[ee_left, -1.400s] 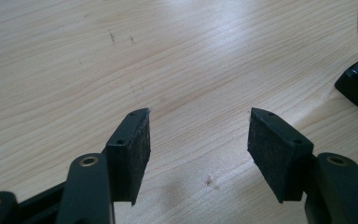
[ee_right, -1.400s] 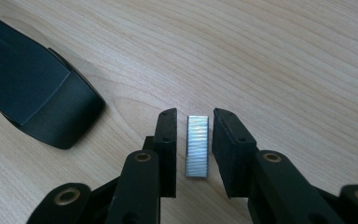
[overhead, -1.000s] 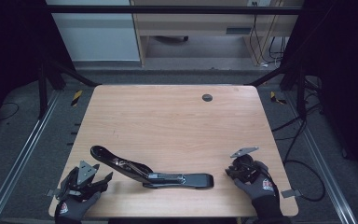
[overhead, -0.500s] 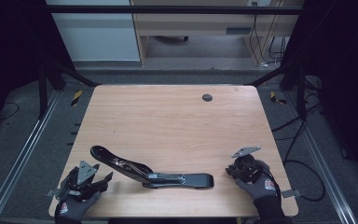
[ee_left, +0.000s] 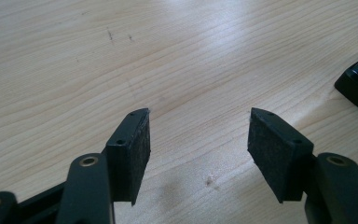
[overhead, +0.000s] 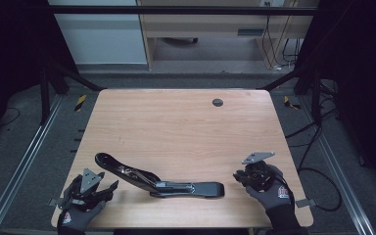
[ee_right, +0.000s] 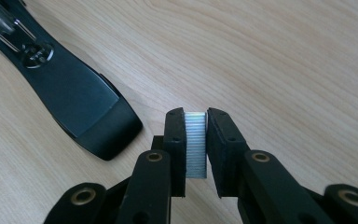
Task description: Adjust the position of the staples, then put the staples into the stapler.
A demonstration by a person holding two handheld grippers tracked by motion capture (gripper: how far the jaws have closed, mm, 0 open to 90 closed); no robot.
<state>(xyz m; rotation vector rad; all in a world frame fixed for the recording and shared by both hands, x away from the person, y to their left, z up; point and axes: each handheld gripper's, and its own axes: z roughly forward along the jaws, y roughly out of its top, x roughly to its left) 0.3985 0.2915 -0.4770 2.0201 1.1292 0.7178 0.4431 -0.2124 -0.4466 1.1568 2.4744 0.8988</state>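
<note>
Stapler point(overhead: 161, 180), one; staple strip point(ee_right: 196, 144), one.

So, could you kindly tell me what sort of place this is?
Probably a lab recording bench: a wooden table framed by dark metal rails, loose cables on grey carpet, and an opened stapler.

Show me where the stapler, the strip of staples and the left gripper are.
stapler point(overhead: 196, 187): high view, on its black base.
strip of staples point(ee_right: 196, 144): right gripper view, middle of the ribbed face.
left gripper point(ee_left: 198, 154): left gripper view, midway between its fingertips.
</note>
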